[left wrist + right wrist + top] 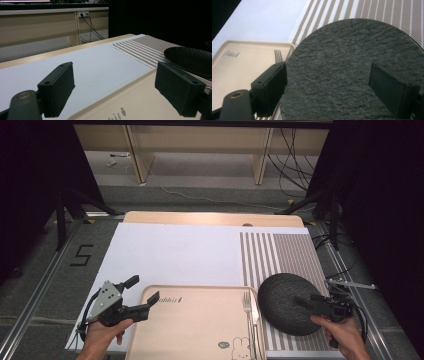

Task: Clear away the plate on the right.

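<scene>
Spread wide, the right gripper [305, 303] hovers over the near right part of the black plate [287, 302], its jaws parted with nothing between them; in the right gripper view the plate [352, 72] lies beneath both jaws with its rough, slate-like face uppermost. The plate rests on the striped placemat [280, 252], and its left edge overlaps the right rim of the beige tray [195, 322]. Just left of the plate, a fork [248, 312] lies along the tray's right side, tines pointing away from the person. Farther left of the plate, the left gripper [150, 302] is also open and empty, at the tray's far left corner, one jaw over the rim. Judging by this, the step in hand is taking hold of the plate; a clean grip probably means bringing one jaw under the lip and the other on top at the near edge, away from the fork, and closing squarely so the shallow plate does not tip. Whether the plate touches the fork is hard to tell, the tray's near edge is cut off, and the small print on the tray is too blurred to read fully.
</scene>
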Available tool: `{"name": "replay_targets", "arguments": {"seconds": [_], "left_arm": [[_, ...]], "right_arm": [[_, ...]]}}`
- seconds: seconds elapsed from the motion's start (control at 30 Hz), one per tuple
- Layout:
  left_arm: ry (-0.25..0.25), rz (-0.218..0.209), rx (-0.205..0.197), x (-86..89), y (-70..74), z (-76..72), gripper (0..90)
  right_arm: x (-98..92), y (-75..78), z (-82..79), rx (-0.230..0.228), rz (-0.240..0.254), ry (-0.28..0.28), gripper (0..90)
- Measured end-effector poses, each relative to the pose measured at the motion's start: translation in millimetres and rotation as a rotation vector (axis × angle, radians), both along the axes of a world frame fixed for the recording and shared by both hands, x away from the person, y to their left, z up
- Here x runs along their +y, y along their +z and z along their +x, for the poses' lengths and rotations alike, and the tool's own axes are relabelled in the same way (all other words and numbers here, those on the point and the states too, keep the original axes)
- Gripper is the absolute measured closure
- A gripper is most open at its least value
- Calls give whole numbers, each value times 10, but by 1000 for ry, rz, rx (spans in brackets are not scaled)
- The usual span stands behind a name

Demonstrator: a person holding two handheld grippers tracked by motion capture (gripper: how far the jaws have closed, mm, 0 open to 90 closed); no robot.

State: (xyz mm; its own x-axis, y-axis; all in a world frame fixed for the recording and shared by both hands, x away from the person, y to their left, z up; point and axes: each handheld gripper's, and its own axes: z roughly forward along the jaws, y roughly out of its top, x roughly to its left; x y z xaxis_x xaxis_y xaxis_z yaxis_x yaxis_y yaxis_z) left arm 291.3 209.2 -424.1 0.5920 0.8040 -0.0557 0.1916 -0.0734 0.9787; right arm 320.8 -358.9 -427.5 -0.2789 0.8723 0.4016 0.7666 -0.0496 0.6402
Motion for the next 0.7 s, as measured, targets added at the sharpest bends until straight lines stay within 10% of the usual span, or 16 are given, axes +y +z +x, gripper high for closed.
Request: {"name": "replay_targets", "arguments": {"seconds": [0.7], "left_arm": [[-3,-20,16,3,-15,28,156]], "right_arm": [[-332,-93,-201,36,5,-100,163]]}}
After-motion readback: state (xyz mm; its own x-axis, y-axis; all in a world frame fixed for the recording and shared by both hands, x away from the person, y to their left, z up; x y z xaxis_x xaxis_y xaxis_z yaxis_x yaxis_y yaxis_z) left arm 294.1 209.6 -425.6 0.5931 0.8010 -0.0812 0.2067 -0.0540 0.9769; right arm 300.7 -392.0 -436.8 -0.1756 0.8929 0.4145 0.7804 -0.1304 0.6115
